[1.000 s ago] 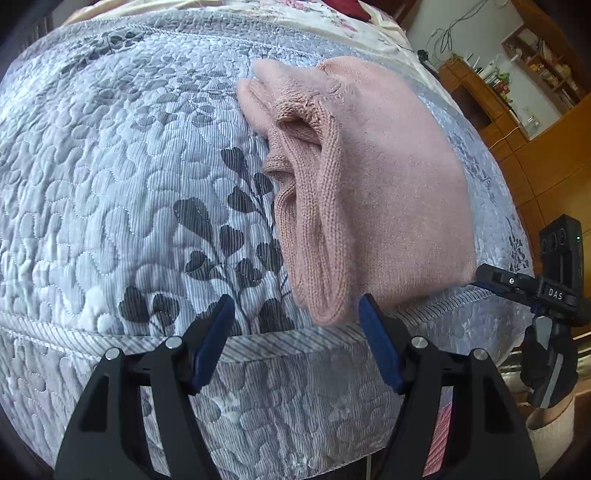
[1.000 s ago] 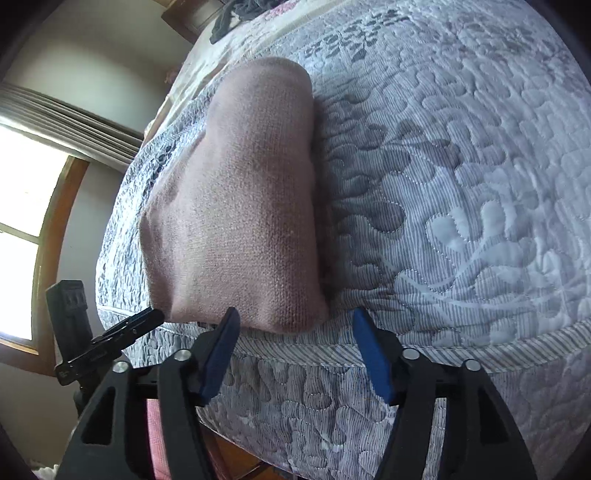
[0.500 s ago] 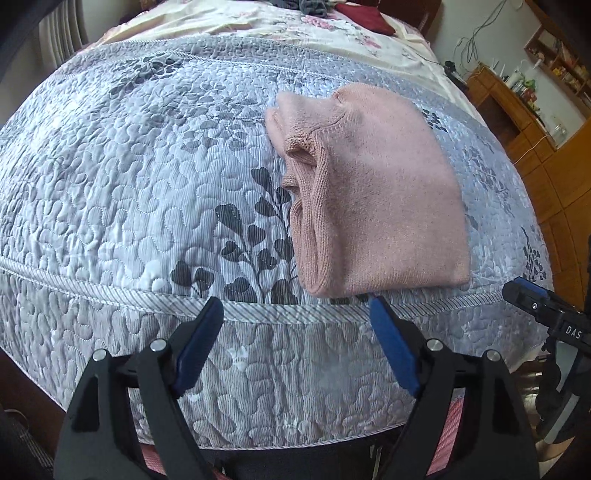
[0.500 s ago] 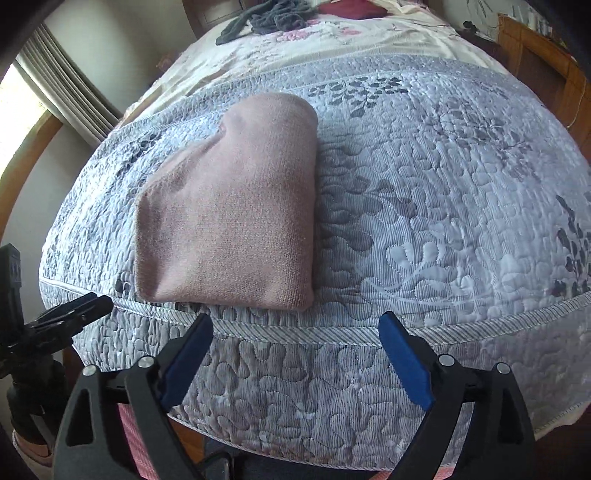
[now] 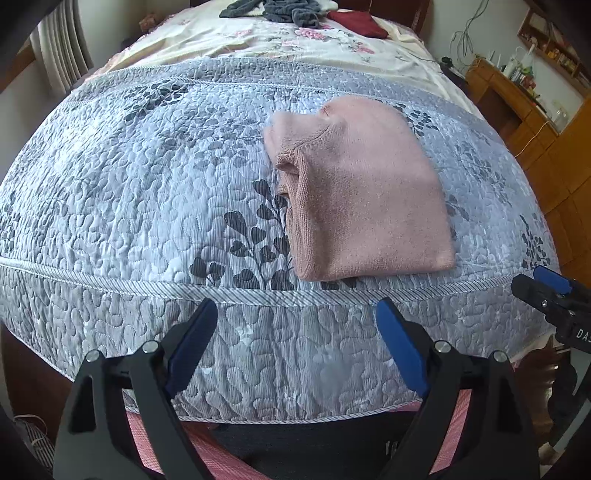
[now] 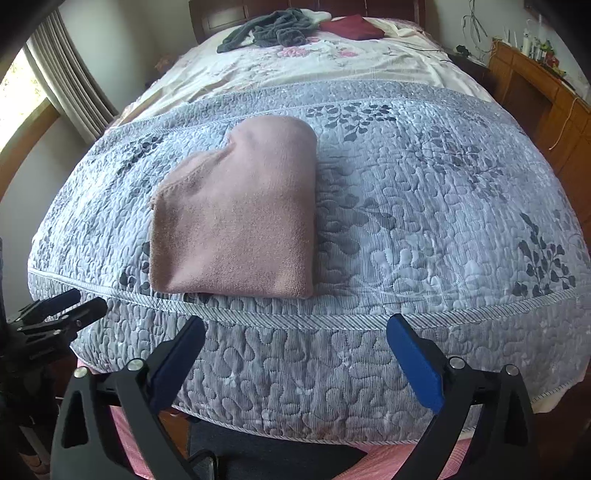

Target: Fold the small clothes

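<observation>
In the left wrist view, the pink knitted garment (image 5: 364,195) lies folded into a compact bundle on the grey quilted bedspread (image 5: 147,184), close to the striped piping of the bedspread at the near edge of the bed. The layered side of the garment, with the ribbed collar and the stacked edges, shows on the left of the bundle. The left gripper (image 5: 297,338) hangs in front of the near side of the bed, below the garment and apart from it; its blue fingers are spread wide and they hold nothing. The tip of the right gripper (image 5: 546,286) shows just beside the bedspread's right corner. In the right wrist view, the same garment (image 6: 240,214) rests on the left half of the bedspread (image 6: 424,206), its near edge almost touching the piping. The right gripper (image 6: 297,347) is also wide open and empty, and it sits below the piping, not touching the cloth. Far behind the bedspread, a heap of dark grey clothes (image 6: 269,29) and a dark red cloth (image 6: 351,26) lie on the floral sheet (image 6: 295,62). This garment looks finished, so the step in hand is probably to withdraw and go for the next piece. To do it well, the person should lift both grippers clear of the bundle, not drag across it, and reach over it to the heap without pressing the stacked edges open.
</observation>
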The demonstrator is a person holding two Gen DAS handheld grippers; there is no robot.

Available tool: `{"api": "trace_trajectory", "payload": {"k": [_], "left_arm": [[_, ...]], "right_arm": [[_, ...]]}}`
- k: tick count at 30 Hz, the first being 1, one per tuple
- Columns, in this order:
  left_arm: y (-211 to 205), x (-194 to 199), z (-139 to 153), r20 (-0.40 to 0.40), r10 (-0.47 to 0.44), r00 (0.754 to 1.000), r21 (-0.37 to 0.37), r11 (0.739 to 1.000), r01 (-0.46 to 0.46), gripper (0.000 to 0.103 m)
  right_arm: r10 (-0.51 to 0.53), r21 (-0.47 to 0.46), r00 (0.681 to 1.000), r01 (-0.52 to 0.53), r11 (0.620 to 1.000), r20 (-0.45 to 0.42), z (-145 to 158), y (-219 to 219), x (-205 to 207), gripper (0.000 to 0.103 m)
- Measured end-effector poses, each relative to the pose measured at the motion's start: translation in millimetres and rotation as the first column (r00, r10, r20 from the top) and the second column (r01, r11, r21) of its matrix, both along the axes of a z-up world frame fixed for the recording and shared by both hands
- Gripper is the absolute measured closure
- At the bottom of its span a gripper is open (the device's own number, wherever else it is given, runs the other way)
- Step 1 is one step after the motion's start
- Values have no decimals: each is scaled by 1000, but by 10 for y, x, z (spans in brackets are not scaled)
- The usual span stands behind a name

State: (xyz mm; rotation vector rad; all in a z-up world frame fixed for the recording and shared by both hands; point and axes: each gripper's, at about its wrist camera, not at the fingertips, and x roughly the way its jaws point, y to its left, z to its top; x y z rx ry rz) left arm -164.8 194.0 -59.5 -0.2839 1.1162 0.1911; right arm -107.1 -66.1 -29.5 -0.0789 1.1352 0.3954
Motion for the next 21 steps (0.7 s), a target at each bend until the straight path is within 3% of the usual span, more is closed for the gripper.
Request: {"api": "trace_trajectory", "payload": {"k": [4,10,21], "left_arm": [[-42,-53,77,7,4,1000,0,1000,-4,14],[-94,-133,207,13,24,1000,56,998,-24,12],[-243,-245,382,16,32,999,123,992,-34,12]], "right_arm": [[-6,-20,1000,6,1000,19,113,-3,-62,4],[-10,-62,998,14,998,68,289,27,-174,4],[-35,-90,996,42,995,81,489,7,-289,4]]}}
